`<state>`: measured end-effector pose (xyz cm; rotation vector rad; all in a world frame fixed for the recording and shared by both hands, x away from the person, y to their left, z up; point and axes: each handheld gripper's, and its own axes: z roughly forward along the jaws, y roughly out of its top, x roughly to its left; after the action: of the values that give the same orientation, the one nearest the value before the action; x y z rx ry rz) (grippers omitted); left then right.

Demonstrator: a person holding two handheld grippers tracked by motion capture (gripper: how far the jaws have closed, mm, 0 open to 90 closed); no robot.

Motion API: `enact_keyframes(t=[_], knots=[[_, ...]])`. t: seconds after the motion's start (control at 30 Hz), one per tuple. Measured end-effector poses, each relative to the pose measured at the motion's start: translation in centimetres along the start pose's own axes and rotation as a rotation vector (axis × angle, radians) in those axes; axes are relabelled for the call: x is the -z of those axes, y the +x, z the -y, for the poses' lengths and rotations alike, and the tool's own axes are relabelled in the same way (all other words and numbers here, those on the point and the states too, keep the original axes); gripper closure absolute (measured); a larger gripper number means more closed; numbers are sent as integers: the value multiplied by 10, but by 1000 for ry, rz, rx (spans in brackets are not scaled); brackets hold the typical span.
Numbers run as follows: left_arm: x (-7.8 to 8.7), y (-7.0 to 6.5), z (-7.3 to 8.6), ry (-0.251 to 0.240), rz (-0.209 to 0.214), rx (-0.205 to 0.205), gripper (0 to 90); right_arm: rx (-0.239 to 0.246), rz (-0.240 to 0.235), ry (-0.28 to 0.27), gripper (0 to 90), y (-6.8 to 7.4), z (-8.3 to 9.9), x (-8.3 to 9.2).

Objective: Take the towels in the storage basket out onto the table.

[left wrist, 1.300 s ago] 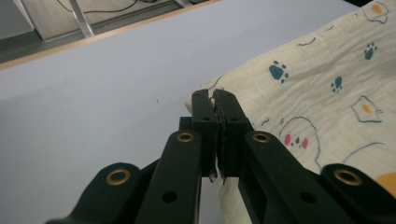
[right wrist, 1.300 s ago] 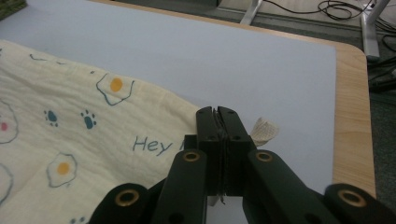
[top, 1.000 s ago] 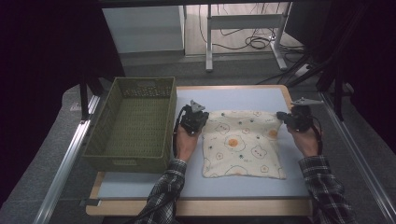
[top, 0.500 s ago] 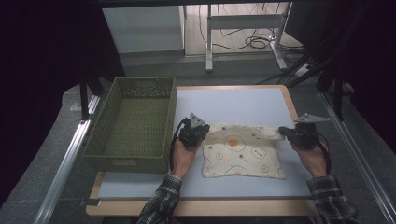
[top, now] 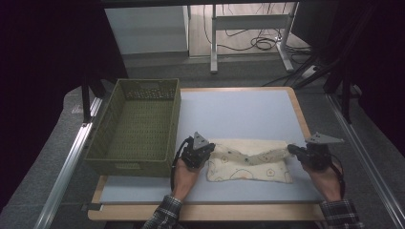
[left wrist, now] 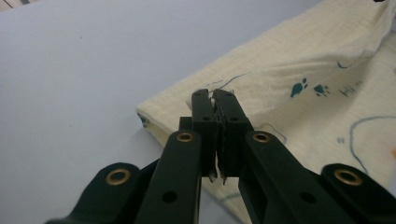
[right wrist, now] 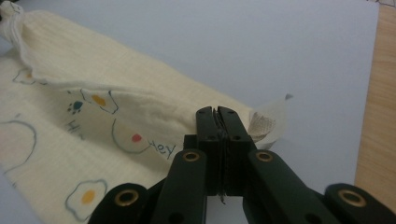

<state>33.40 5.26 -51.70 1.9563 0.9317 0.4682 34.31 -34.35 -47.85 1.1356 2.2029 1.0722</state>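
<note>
Dim room, dark at both sides, cables and a frame's metal legs on the floor beyond the desk (top: pixel 239 114). Desk top is pale blue with a wood edge.

Green basket (top: pixel 136 126) sits on the desk's left part, open side up.

Cloth (top: pixel 250 162) lies near the front edge, right of the basket and apart from it. Cream fabric, printed with fried eggs, paw prints and the word "hey". Its far edge is raised and pulled over toward me, so a loose fold hangs between the two corners; the lower layer lies flat on the desk.

My left hand-held gripper (top: pixel 199 149) is just right of the basket's near corner, at the cloth's left end. In the left gripper view (left wrist: pixel 215 100) the jaws are fully closed, pinching the cloth's corner; a thin edge of fabric shows between the pads.

My right hand-held gripper (top: pixel 295 150) is at the cloth's right end, close to the desk's right edge. In the right gripper view (right wrist: pixel 218 114) its jaws are closed tight on the other corner, with a small sewn label (right wrist: pixel 267 122) sticking out just beside the tips.

Both hand-held grippers sit low over the desk, roughly level with each other. Plaid sleeves (top: pixel 165 214) come in from the bottom of the high view.
</note>
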Motion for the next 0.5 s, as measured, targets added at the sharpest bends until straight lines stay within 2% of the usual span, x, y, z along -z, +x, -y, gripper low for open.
enact_keyframes(t=[0.3,0.37,0.5], knots=[[17,-10,14,-21,20,-10,875,38,-2,10,884,15,18,12],[17,-13,17,-13,19,-23,874,41,-3,13,883,17,22,14],[16,-18,25,4,28,-22,872,35,-7,29,878,18,31,11]])
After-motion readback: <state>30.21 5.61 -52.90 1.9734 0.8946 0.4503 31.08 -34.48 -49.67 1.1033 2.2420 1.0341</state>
